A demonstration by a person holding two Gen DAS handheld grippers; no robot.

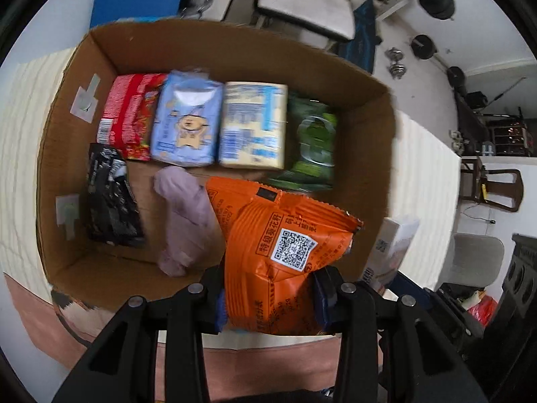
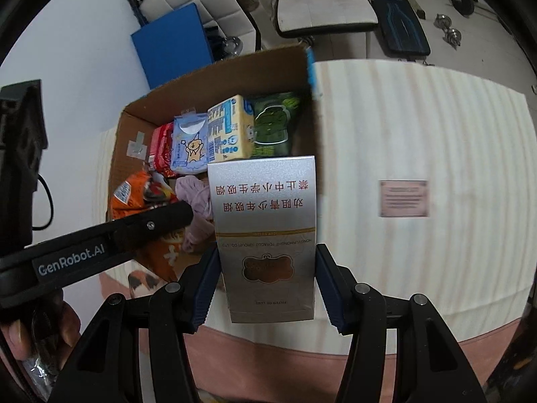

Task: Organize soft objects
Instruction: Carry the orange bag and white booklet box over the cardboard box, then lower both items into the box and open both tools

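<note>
My left hand-held gripper (image 1: 270, 297) pinches the light, crinkly orange bag (image 1: 278, 245) low over the cardboard box (image 1: 235, 43); my right hand-held gripper (image 2: 265, 285) clamps the stiff silver carton (image 2: 265, 221).

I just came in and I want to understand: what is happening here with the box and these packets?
A person is packing things into a cardboard box on a table, holding a gripper in each hand. The left gripper is shut on an orange snack bag, held above the box. The right gripper is shut on a silver carton by the box's near edge. Inside, a red pack, a blue tissue pack, a yellow pack and a green pack stand in one row.
</note>
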